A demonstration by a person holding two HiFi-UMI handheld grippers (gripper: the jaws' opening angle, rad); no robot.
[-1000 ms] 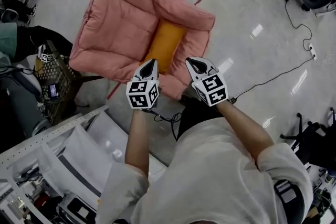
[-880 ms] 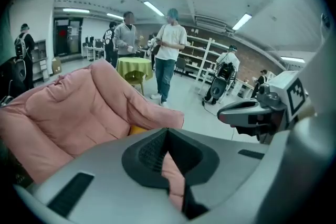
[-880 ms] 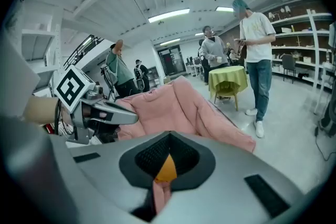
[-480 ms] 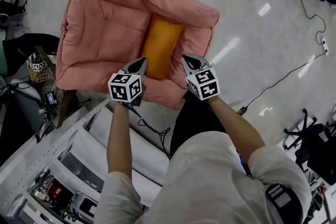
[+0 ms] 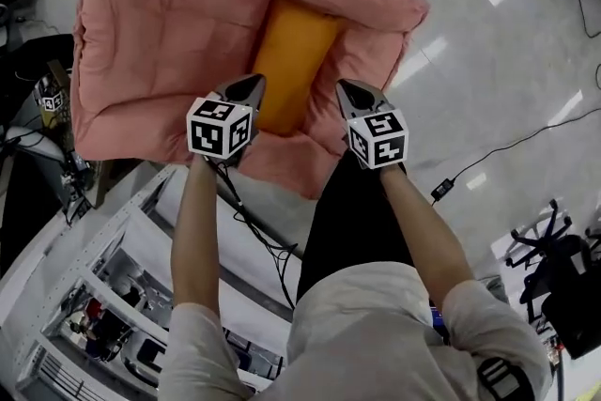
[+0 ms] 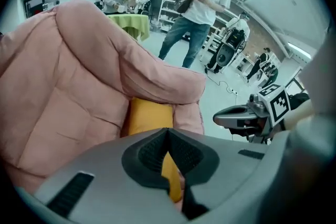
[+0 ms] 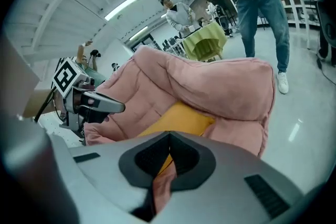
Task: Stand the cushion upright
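Observation:
An orange cushion point(image 5: 291, 61) lies flat along the right side of a pink padded floor chair point(image 5: 160, 33), tucked against its right arm. My left gripper point(image 5: 252, 84) hangs over the cushion's near left edge, jaws shut and empty. My right gripper point(image 5: 349, 89) hovers over the chair's near right arm, just right of the cushion, also shut on nothing. In the left gripper view the cushion point(image 6: 149, 115) shows beyond the closed tips point(image 6: 168, 131). The right gripper view has the cushion point(image 7: 181, 118) ahead of its closed tips point(image 7: 169, 136).
A white shelving rack point(image 5: 94, 296) stands at my lower left, a black cart point(image 5: 47, 108) left of the chair. A cable point(image 5: 507, 146) runs over the glossy floor at right. Two people point(image 6: 199, 2) stand beyond the chair, near a green-covered table point(image 6: 131, 23).
Both grippers have come down and forward toward the chair's near edge, staying shut. The chair and cushion now look larger and closer in the head view.

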